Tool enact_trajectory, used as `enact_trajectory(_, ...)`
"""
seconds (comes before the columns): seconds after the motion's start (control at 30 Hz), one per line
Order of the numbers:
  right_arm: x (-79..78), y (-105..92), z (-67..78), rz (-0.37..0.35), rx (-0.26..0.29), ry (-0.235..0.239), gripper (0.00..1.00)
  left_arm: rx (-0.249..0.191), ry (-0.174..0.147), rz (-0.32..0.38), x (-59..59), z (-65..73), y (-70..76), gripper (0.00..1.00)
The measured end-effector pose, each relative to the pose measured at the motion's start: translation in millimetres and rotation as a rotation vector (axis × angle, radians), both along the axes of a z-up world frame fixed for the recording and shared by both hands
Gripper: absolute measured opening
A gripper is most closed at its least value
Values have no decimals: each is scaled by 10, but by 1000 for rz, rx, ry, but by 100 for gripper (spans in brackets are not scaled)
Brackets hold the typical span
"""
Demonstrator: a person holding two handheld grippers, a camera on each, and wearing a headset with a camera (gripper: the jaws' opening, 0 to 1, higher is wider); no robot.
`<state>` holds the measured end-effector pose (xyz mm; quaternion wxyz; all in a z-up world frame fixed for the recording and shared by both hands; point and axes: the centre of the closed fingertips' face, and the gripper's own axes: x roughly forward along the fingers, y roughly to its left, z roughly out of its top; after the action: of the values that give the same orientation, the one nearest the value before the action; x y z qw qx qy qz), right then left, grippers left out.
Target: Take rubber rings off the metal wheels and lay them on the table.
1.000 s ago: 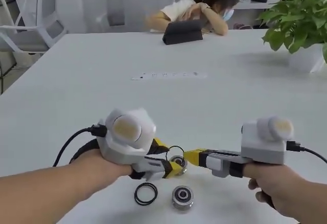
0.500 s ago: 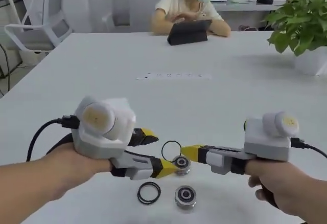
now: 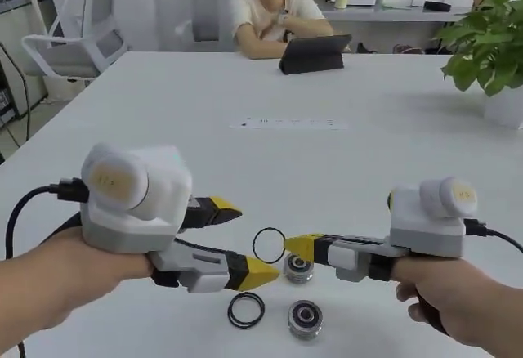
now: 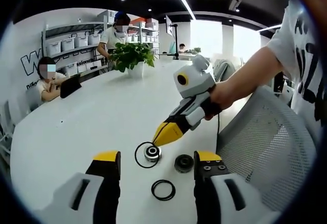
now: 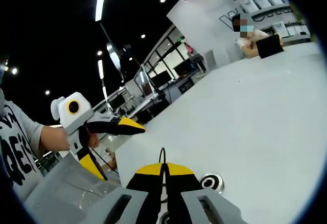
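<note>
My right gripper (image 3: 292, 246) is shut on a thin black rubber ring (image 3: 268, 244), which hangs from its yellow tips just above the table. A metal wheel (image 3: 299, 267) lies on the table right below those tips, and a second wheel (image 3: 305, 319) lies nearer me. Black rings (image 3: 246, 310) lie flat left of the second wheel. My left gripper (image 3: 249, 242) is open, its jaws spread wide to the left of the ring and holding nothing. In the left gripper view the held ring (image 4: 139, 158) hangs by the wheel (image 4: 152, 153). In the right gripper view the ring (image 5: 162, 155) shows edge-on.
A white table (image 3: 163, 113) stretches far ahead. A white power strip (image 3: 286, 123) lies mid-table. At the far end a person sits behind a dark tablet (image 3: 315, 54). A potted plant (image 3: 490, 43) stands at the right, and a chair (image 3: 73, 43) at the left.
My left gripper has let go of the wheel, opened and drawn back to the left. The wheel now lies on the table, and the ring hangs free in the right gripper.
</note>
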<state>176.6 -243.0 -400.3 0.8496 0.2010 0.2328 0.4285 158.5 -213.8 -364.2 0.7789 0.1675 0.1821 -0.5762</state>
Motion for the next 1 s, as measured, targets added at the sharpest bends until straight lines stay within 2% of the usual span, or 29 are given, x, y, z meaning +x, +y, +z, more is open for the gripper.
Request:
enact_trajectory(0.43,-104,164,-47,75,-22,25,0,-17,2,4,-133,115,247,64)
enact_trajectory(0.57,-143,211,-114,100,-38,47,0,-5,-5,8,-160,106,325,67)
enact_trajectory(0.7,-185,255,-216,127,-67,75,0,-8,-2,20,-177,116,398,71)
enact_trajectory(1.0,-261,317,-355,172,-96,134,0,-11,13,49,-214,96,510,74)
